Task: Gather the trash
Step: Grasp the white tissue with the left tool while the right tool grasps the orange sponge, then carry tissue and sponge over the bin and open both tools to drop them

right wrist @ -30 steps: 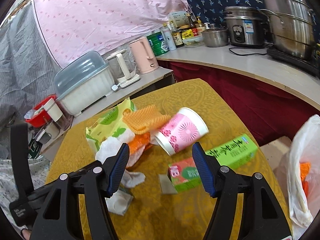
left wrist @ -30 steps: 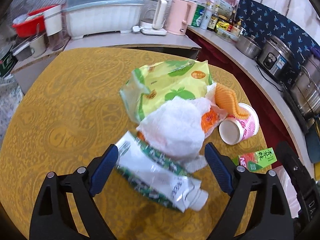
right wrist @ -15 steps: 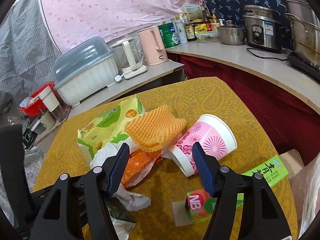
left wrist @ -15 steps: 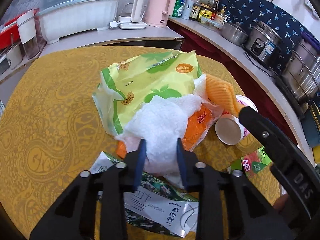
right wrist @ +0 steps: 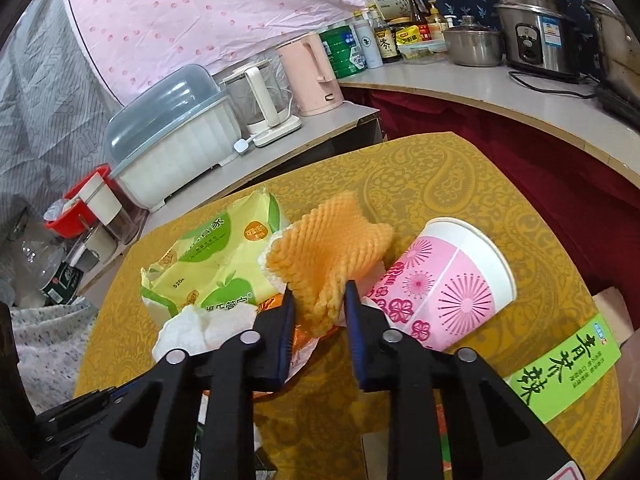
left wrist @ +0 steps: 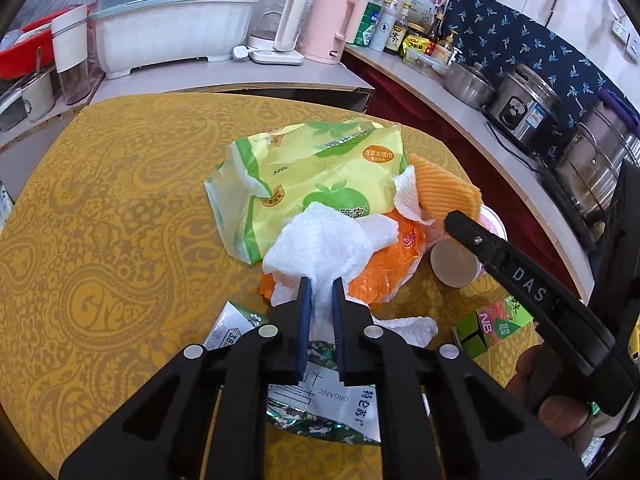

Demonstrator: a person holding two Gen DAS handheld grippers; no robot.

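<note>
A heap of trash lies on the yellow table point(left wrist: 100, 220). My left gripper point(left wrist: 319, 284) is shut on a crumpled white paper towel point(left wrist: 320, 244), lifted a little over an orange plastic wrapper point(left wrist: 380, 268). My right gripper point(right wrist: 319, 298) is shut on an orange foam fruit net point(right wrist: 328, 256). Beside them lie a yellow-green tissue pack point(left wrist: 320, 172), also in the right wrist view point(right wrist: 212, 264), a pink paper cup point(right wrist: 444, 292) on its side, a green carton point(right wrist: 560, 364) and a flattened white-green pouch point(left wrist: 340, 400) under the left gripper.
A counter behind the table holds a covered dish rack point(left wrist: 172, 20), a glass kettle point(left wrist: 280, 20), a pink kettle point(left wrist: 332, 24), bottles, a pot and a rice cooker point(left wrist: 528, 108). A dark red drape point(right wrist: 500, 140) hangs below the curved counter on the right.
My left gripper closed on the paper towel and raised it. My right gripper moved forward and closed on the foam net.
</note>
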